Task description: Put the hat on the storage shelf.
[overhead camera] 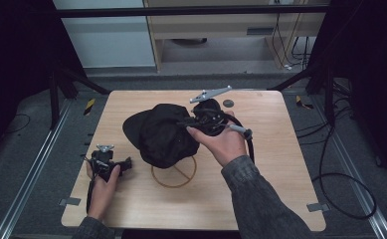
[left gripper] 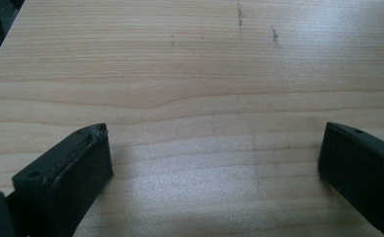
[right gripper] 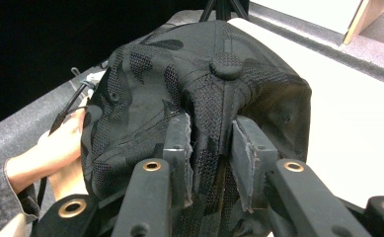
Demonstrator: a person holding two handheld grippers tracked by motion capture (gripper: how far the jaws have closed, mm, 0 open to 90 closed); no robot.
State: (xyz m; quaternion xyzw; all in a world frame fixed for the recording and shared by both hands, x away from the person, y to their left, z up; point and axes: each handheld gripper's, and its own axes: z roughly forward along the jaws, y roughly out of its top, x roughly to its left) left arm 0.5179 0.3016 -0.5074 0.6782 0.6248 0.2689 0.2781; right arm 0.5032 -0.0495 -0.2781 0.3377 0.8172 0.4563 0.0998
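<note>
While pinching a fold of the black mesh cloth cap [right gripper: 199,89] over the thin wooden ring stand [overhead camera: 174,174], right gripper [right gripper: 211,143] narrow, left gripper [left gripper: 214,158] wide above bare light wooden table [left gripper: 189,59].

Dim room, soft grainy views, black surroundings
</note>
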